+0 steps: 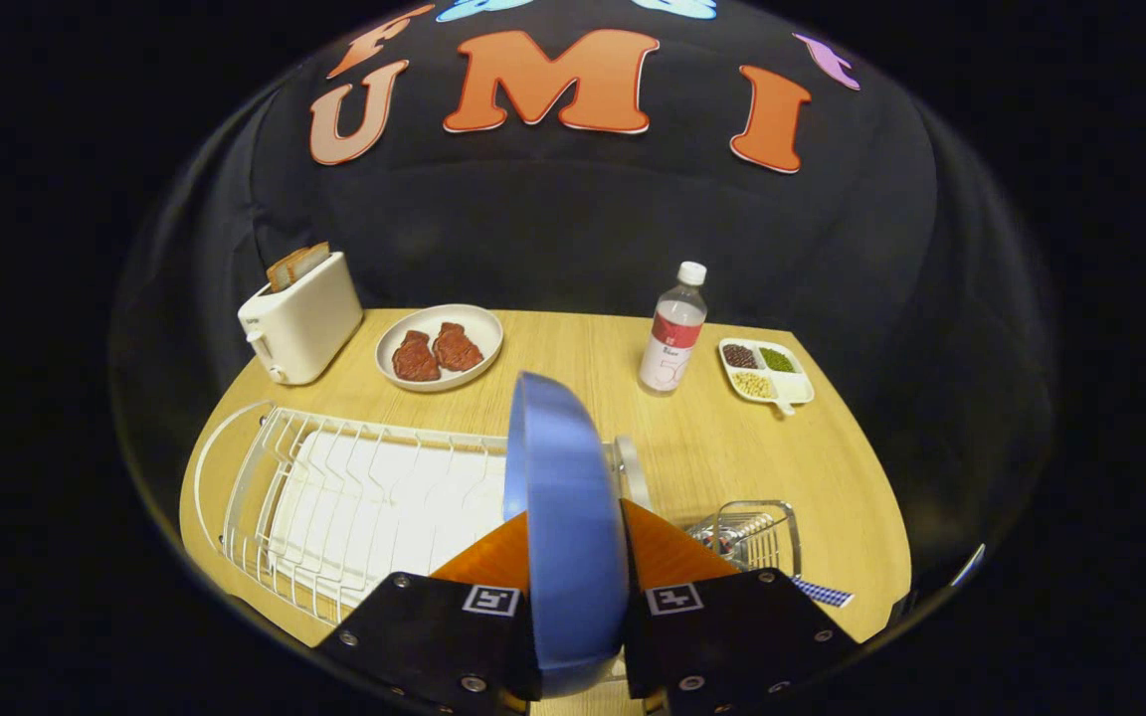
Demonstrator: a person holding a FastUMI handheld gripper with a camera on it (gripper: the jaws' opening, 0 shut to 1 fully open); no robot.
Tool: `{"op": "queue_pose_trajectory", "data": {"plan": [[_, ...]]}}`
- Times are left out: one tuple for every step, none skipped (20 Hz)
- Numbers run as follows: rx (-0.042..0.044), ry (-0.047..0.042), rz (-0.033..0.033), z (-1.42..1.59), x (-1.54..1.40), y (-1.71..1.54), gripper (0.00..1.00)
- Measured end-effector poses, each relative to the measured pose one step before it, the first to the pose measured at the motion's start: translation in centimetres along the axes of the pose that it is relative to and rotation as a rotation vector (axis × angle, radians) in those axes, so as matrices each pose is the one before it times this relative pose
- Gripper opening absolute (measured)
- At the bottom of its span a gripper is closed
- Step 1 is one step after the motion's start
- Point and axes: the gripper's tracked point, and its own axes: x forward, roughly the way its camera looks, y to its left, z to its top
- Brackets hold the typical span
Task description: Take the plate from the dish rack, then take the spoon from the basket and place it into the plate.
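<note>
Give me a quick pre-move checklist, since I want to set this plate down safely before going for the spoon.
1. Plate pinched between both fingers: ok.
2. Plate lifted clear of the dish rack: cannot tell.
3. Bare table ahead, between rack and bottle: ok.
4. Bottle upright, away from the plate: ok.
5. Wire basket within sight beside the fingers: ok.
6. Spoon visible in the basket: cannot tell.

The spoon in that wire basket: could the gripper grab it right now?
Probably not. The gripper is shut on the blue plate, held on edge between its fingers, so it has no free grip. The basket sits just right of them.
</note>
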Motion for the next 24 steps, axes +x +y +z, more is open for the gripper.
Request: {"op": "queue_pose_trajectory", "data": {"plan": [[-0.01043,-0.01230,-0.02284,0.307,-0.145,-0.291,0.30],[-0.00676,-0.00601,-0.00608,0.097,-0.202,-0.143,0.29],[0.00401,-0.00508,-0.00339,0.121,-0.253,-0.047,0.29],[0.00782,-0.00694,0.00871,0.185,-0.415,-0.009,0.29],[0.02132,-0.00799,0.02661,0.248,-0.651,0.284,0.29],[0.02099,-0.00104,0.04095,0.132,-0.910,0.487,0.29],[0.02768,-0.00100,0.04032,-0.087,-0.933,0.466,0.29],[0.01586,-0.00529,0.03816,-0.003,-0.939,0.411,0.29],[0.01152,-0.00841,0.02911,-0.194,-0.817,0.211,0.29],[0.00754,-0.01082,0.02257,-0.185,-0.930,0.060,0.29],[0.00409,-0.00722,0.02103,-0.437,-0.954,0.070,0.29],[0.00718,-0.00591,0.01843,-0.390,-1.002,-0.009,0.29],[0.00716,-0.00489,0.02052,-0.499,-0.957,0.009,0.29],[0.01159,-0.00270,0.01788,-0.462,-0.815,-0.056,0.29],[0.00897,0.00000,0.01868,-0.642,-0.667,-0.074,0.29],[0.00978,0.00016,0.01381,-0.608,-0.673,-0.141,0.29],[0.00379,-0.00083,0.01368,-0.548,-0.701,-0.193,0.29],[0.00008,-0.00343,0.01263,-0.597,-0.654,-0.138,0.29],[-0.00050,-0.00429,0.01084,-0.536,-0.671,-0.096,0.29],[-0.00059,-0.00187,0.01409,-0.710,-0.606,-0.024,0.29],[0.00416,0.00387,0.01549,-0.887,-0.427,0.001,0.29],[0.00821,0.00691,0.02207,-0.850,-0.444,0.167,0.29],[0.01153,0.00776,0.02381,-0.937,-0.560,0.225,0.29],[0.01121,0.01068,0.02122,-1.058,-0.322,0.101,0.29]]}}
